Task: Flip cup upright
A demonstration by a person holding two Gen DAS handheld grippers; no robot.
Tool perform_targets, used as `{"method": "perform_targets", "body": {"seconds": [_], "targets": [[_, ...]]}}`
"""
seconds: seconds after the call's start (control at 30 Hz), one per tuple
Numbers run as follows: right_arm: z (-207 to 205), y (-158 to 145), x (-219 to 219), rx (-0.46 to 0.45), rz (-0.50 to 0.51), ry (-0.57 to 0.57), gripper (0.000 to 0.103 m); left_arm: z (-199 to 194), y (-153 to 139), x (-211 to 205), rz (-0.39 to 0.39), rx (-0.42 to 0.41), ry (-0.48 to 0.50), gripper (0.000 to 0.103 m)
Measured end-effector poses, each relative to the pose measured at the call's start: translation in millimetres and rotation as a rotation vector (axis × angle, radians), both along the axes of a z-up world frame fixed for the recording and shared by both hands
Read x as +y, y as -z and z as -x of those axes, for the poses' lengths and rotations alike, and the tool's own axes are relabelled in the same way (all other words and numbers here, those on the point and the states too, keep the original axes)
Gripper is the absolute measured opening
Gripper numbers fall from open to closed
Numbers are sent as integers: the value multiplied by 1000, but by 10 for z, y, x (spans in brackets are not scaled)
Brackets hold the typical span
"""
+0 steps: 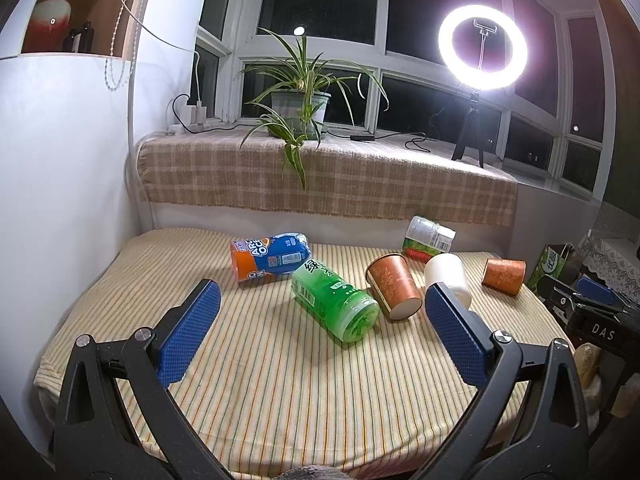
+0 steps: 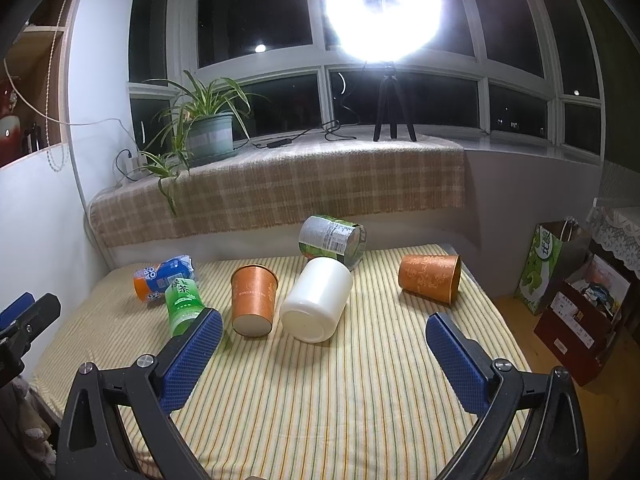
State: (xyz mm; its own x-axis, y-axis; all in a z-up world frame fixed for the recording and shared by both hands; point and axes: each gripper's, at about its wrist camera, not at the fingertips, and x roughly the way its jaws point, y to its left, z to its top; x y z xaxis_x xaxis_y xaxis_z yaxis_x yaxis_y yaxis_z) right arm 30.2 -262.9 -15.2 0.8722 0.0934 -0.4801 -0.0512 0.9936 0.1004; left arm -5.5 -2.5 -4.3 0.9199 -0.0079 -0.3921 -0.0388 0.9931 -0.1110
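**Both tools hover spread over six tipped containers**

Blue-padded fingers frame each view: the left tool (image 1: 322, 300) and right tool (image 2: 323, 330) both stand wide apart, holding nothing, above a striped tabletop (image 2: 340, 400). Left to right lie an orange-and-blue bottle (image 2: 160, 276), a green tea bottle (image 2: 182, 306), an orange paper cup (image 2: 253, 300), a white cup (image 2: 318, 300) with a green-labelled jar (image 2: 332, 238) behind it, and another orange cup (image 2: 430, 278). All lie sideways, seemingly empty. The nearest orange cup and white cup sit between the right tool's fingers, likely first to be righted.
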Motion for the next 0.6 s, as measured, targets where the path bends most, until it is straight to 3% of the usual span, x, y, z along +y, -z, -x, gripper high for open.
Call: {"method": "perform_targets", "body": {"seconds": [0.33, 0.6], "targets": [[-231, 104, -62, 60, -39, -20, 103, -96, 45, 49, 3, 15, -4, 103], [-823, 332, -227, 229, -199, -67, 103, -103, 90, 144, 4, 25, -23, 103]]}}
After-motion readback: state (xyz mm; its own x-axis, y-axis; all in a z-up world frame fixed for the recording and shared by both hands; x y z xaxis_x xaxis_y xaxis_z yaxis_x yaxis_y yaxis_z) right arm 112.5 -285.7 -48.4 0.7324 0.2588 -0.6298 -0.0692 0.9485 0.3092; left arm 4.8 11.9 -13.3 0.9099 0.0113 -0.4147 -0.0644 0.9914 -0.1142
